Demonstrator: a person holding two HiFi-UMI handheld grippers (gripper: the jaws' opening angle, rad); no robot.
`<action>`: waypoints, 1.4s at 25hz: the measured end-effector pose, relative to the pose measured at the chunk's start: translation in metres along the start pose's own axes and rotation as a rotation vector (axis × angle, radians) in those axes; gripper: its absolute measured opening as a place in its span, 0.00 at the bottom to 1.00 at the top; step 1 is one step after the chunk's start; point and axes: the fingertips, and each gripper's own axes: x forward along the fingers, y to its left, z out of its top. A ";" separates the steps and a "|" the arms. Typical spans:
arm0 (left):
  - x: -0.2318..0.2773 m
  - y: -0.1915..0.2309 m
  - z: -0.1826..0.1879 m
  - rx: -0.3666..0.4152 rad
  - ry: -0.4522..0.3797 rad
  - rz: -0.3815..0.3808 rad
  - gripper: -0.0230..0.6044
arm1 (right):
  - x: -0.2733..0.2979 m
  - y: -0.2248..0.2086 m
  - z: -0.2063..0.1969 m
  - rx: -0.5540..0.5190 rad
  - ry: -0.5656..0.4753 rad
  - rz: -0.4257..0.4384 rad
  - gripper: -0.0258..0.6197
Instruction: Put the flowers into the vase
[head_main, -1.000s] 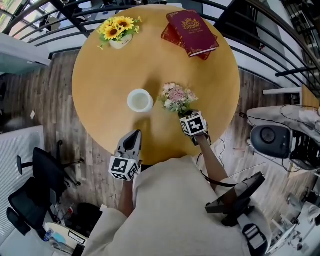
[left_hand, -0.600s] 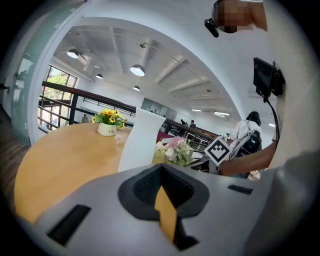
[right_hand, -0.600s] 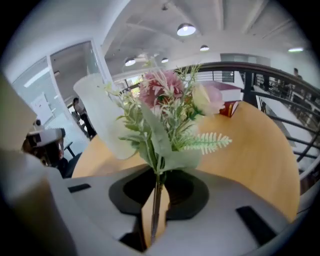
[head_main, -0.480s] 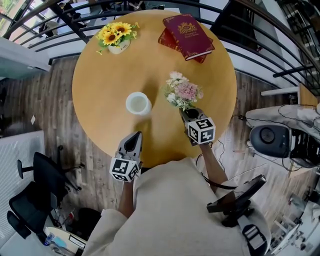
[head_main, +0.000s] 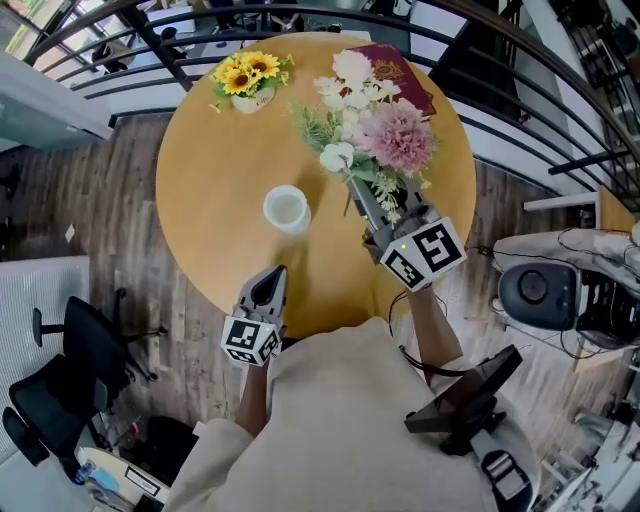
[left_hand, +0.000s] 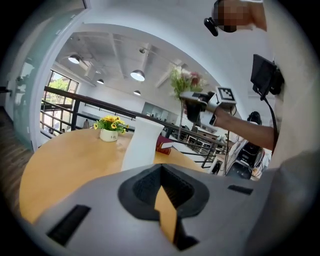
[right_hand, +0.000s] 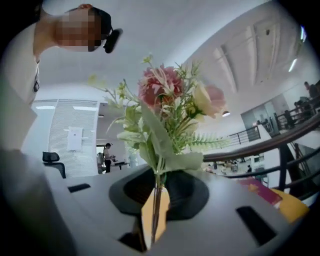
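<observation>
closest to the camera, at the bottom of the head view, the left gripper (head_main: 271, 272) sits at the near rim of the round wooden table (head_main: 200, 210), pointing up the frame; its fingers are pressed together with nothing between them; just beyond it, a little above and right in the frame, the white vase (head_main: 286, 209) stands upright on the table with its mouth open to the camera; to the right of centre the right gripper (head_main: 362, 200) is held clear above the tabletop; its fingers are clamped on the thin green stems of the flowers (head_main: 375, 125), a bunch of pink and cream blooms with green leaves that spreads toward the upper middle of the frame, well apart from the vase and not in it; behind the blooms a red book (head_main: 400, 78) shows in part; at the far upper left of the table sits a small white pot of sunflowers (head_main: 250, 80); past the table's far rim runs a dark railing (head_main: 150, 40).
</observation>
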 end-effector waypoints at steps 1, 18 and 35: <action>-0.001 0.001 0.000 -0.001 -0.004 0.006 0.05 | 0.006 0.009 0.018 -0.006 -0.041 0.032 0.14; -0.024 0.015 -0.008 -0.033 -0.020 0.081 0.05 | 0.051 0.070 -0.014 -0.006 -0.118 0.209 0.14; -0.028 0.015 -0.018 -0.026 0.029 0.075 0.05 | 0.039 0.068 -0.103 -0.093 -0.007 0.060 0.49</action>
